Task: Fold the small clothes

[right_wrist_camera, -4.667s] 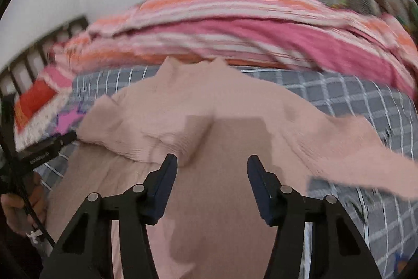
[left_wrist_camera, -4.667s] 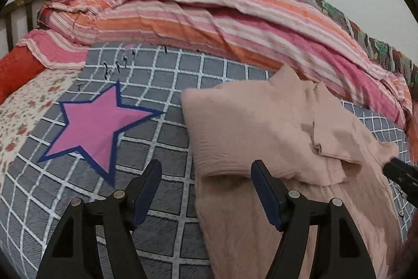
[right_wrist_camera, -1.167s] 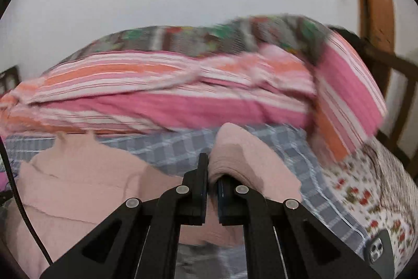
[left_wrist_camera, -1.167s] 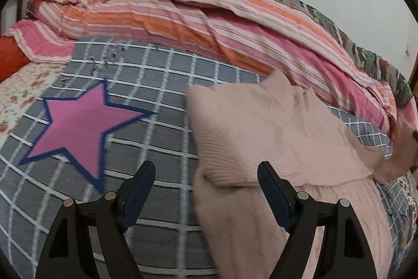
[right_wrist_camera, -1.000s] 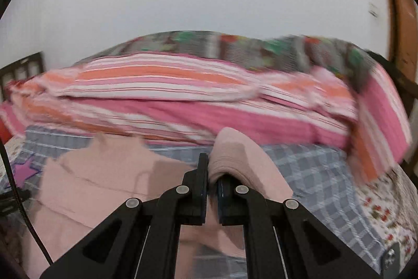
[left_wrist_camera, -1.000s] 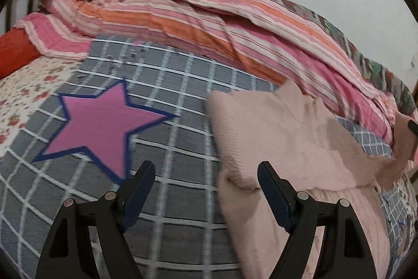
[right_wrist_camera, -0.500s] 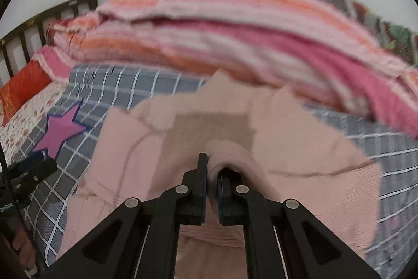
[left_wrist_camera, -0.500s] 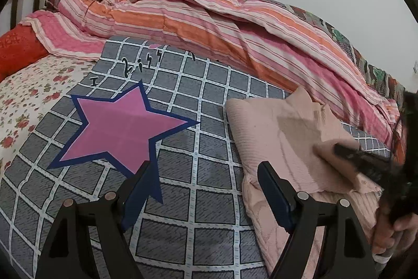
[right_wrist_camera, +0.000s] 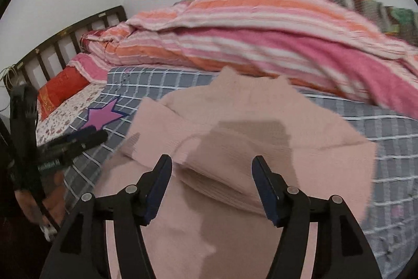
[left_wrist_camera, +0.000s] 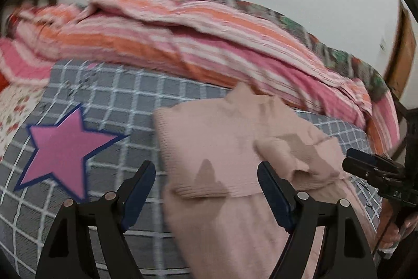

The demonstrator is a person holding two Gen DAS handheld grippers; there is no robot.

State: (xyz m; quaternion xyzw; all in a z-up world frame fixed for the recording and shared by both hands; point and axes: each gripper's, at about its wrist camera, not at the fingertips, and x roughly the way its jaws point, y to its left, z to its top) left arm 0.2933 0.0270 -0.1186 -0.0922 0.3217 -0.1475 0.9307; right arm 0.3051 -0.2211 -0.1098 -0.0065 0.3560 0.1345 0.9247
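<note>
A small pale-pink knit sweater [left_wrist_camera: 214, 148] lies on the grey checked blanket [left_wrist_camera: 125, 96], with both sleeves folded in across its body. It also shows in the right wrist view [right_wrist_camera: 248, 137]. My left gripper [left_wrist_camera: 206, 179] is open and empty, just above the sweater's lower left part. My right gripper [right_wrist_camera: 211, 174] is open and empty above the folded sleeves. It appears at the right edge of the left wrist view [left_wrist_camera: 371, 166]. The left gripper shows at the left of the right wrist view [right_wrist_camera: 75, 143].
A pink star patch [left_wrist_camera: 62, 148] is on the blanket left of the sweater. A heaped pink and orange striped quilt [left_wrist_camera: 209, 49] lies behind. A dark wooden headboard [right_wrist_camera: 65, 43] and a red pillow [right_wrist_camera: 60, 90] are at far left.
My right gripper has opened and let go of the right sleeve, which now lies folded across the sweater. The left gripper has stayed open and shifted right, over the sweater.
</note>
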